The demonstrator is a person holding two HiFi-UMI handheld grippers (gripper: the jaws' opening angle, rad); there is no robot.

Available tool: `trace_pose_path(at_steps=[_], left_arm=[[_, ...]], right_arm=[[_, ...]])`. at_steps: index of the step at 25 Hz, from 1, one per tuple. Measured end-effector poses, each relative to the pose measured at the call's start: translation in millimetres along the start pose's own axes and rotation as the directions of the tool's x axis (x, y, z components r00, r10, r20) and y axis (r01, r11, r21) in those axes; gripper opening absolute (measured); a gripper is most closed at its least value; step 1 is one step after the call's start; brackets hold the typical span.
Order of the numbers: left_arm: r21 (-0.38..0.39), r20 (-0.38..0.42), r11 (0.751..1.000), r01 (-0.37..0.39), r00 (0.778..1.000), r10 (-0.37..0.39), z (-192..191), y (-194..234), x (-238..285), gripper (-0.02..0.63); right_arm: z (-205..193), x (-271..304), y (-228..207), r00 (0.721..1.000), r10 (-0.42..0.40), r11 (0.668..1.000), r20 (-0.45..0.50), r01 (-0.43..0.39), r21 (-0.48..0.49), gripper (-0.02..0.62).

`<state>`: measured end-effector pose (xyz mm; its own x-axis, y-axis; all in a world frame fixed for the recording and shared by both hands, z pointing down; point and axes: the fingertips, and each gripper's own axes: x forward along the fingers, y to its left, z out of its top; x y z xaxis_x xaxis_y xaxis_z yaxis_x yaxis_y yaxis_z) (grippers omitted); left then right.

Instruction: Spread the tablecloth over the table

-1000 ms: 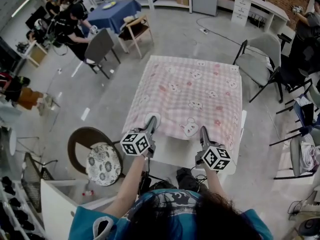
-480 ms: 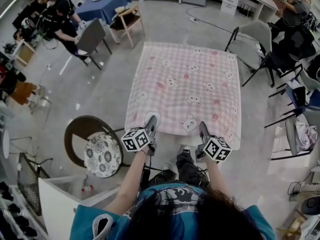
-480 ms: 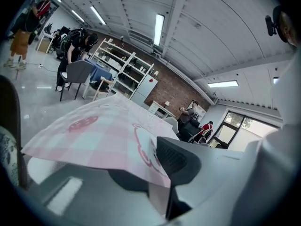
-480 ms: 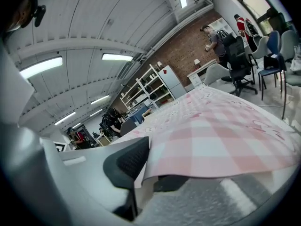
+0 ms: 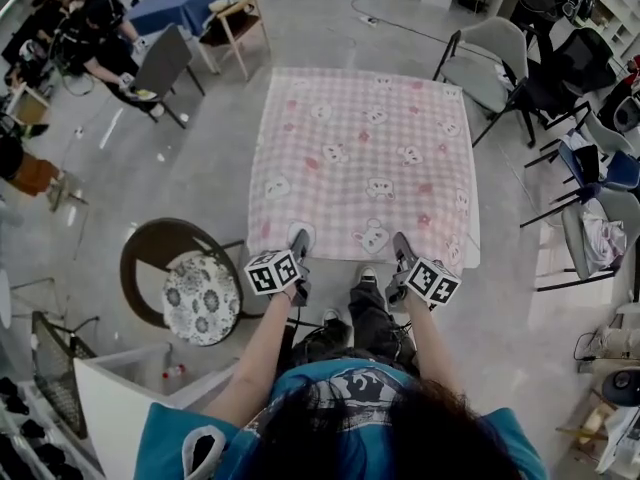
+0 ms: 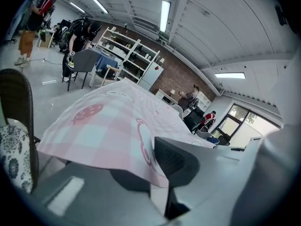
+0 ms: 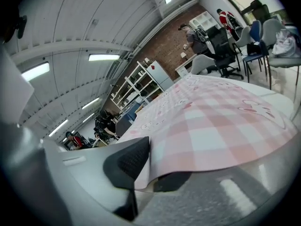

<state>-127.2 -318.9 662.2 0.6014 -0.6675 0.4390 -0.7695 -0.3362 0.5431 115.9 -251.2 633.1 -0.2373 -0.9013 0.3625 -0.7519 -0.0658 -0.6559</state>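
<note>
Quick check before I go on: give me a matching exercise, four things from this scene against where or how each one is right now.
Things
1. left tongs
2. tablecloth
3. flowered cushion
4. light grey chair

Places and states
A. beyond the cloth's far right corner
B. clamped on the cloth's near edge
C. pink checks, spread out flat
D. on the round chair at the person's left

Pairs: 1-B, 2-C, 3-D, 4-A.

The left tongs' jaws have just been closing, with the cloth's edge between them.
</note>
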Motion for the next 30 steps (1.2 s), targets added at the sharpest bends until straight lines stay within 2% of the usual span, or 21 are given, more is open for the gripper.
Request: trace_pose_path(at_steps=[4,8,11,14,18,23,27,30], left_arm=[[-0.02,-0.029,1.0,-0.017,0.999,0.016,-19,2,-1,0.041],[-0.077,-0.081,0.997,-0.019,0.997,0.013,-47,6,2,0.04],[-0.071,-0.106,0.997,-0.03,0.994,0.022,-60,10,3,0.044],[-0.064,-0.117,0.997,-0.043,0.992,0.036,-66,15,5,0.052],[-0.119,-0.145,0.992,-0.049,0.989,0.031,-73,23,10,0.06],[-0.082,-0.191,0.995,-0.056,0.981,0.039,-75,23,14,0.058],[-0.084,-0.223,0.994,-0.07,0.974,0.05,-75,21,17,0.058],[-0.078,-0.237,0.994,-0.073,0.97,0.053,-73,19,23,0.063]], right_arm=[[-17,-10,-14,1.0,-0.026,0.993,-0.006,0.026,0.118,0.023],[-33,-15,-31,0.998,-0.051,0.984,-0.027,0.054,0.169,0.026],[-43,-15,-40,0.997,-0.062,0.978,-0.047,0.07,0.199,0.028],[-51,-14,-47,0.995,-0.077,0.974,-0.063,0.089,0.207,0.028],[-62,-10,-58,0.991,-0.102,0.965,-0.088,0.12,0.233,0.029],[-70,-8,-67,0.984,-0.133,0.965,-0.117,0.156,0.211,0.029],[-69,-6,-70,0.984,-0.136,0.973,-0.117,0.155,0.17,0.029],[-65,-2,-76,0.983,-0.142,0.971,-0.114,0.161,0.175,0.029]])
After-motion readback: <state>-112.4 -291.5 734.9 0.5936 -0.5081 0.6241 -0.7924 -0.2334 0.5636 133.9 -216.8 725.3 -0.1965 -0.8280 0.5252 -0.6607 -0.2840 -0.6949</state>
